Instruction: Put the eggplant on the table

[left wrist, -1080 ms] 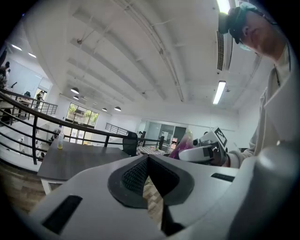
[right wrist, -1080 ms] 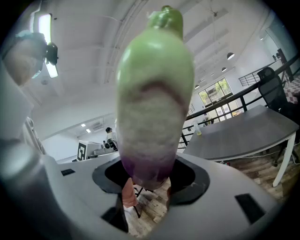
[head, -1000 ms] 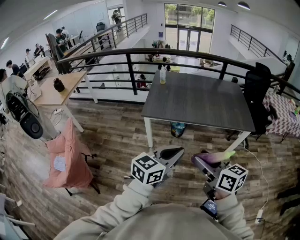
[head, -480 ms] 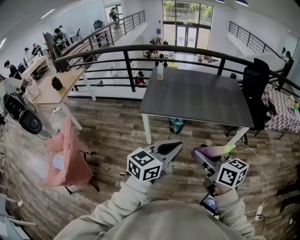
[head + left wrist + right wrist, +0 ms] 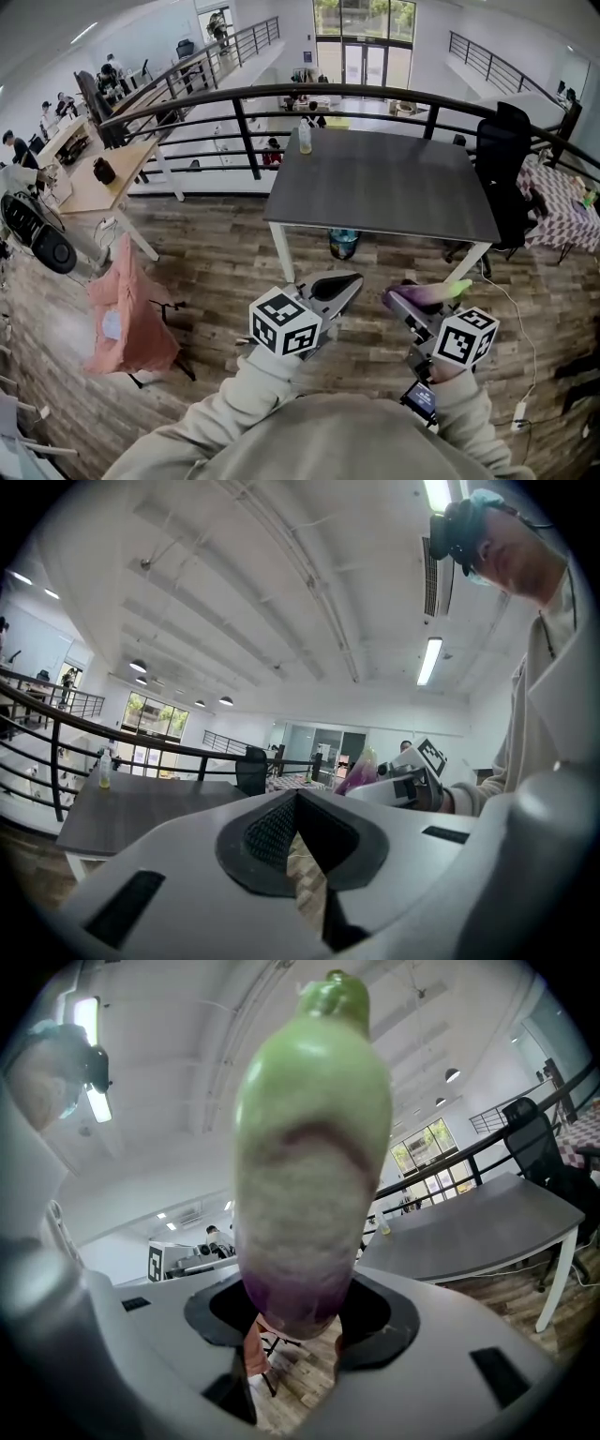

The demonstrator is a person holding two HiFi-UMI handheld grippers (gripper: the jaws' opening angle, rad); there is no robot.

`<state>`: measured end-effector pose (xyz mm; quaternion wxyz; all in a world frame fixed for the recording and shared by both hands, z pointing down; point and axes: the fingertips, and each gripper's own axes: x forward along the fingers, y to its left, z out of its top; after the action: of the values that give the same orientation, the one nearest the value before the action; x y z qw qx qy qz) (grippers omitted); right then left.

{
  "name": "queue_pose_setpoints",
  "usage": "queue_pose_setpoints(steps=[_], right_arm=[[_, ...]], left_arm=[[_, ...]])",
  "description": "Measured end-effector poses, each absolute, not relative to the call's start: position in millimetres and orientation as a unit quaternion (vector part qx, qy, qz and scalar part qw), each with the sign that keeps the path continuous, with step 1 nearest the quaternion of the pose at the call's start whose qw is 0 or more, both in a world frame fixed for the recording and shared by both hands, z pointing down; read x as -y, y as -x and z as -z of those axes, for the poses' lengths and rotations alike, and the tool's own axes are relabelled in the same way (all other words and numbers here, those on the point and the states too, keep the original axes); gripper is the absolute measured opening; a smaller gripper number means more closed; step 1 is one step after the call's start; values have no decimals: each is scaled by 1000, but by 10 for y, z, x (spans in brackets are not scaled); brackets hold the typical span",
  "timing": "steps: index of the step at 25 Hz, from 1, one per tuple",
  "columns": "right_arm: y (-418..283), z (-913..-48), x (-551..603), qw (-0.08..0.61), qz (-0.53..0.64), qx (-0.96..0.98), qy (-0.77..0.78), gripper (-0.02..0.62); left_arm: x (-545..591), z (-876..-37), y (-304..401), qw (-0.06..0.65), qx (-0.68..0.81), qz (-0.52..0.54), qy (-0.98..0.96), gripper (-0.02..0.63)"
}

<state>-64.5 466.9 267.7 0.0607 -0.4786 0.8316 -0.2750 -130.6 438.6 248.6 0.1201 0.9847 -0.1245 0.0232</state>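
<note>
A purple eggplant (image 5: 424,294) with a green tip sticks out of my right gripper (image 5: 413,308), whose jaws are shut on its purple end. In the right gripper view the eggplant (image 5: 309,1157) fills the middle, green tip pointing away. My left gripper (image 5: 339,284) is shut with nothing in it, its pads (image 5: 272,832) pressed together. Both grippers hover over the wooden floor just short of the dark grey table (image 5: 384,192). That table (image 5: 141,803) shows low at the left of the left gripper view.
A clear bottle (image 5: 305,137) stands at the table's far left corner by the black railing (image 5: 244,122). A black office chair (image 5: 497,169) sits at the table's right. A pink cloth-covered chair (image 5: 127,309) stands to the left, and a small bin (image 5: 343,244) under the table.
The view has shifted a little to the right and closer to the table. Both grippers keep their hold and relative places.
</note>
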Motion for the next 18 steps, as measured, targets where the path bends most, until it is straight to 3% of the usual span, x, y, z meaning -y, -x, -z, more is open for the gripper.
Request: queue_pose_setpoints(steps=[9, 18], right_arm=[[141, -2631, -4690, 29, 250, -839, 483, 236], [-126, -2784, -4516, 47, 269, -838, 473, 236]], left_arm=[[-4326, -2466, 834, 126, 136, -12, -983, 2], [-4093, -2507, 835, 128, 147, -14, -981, 2]])
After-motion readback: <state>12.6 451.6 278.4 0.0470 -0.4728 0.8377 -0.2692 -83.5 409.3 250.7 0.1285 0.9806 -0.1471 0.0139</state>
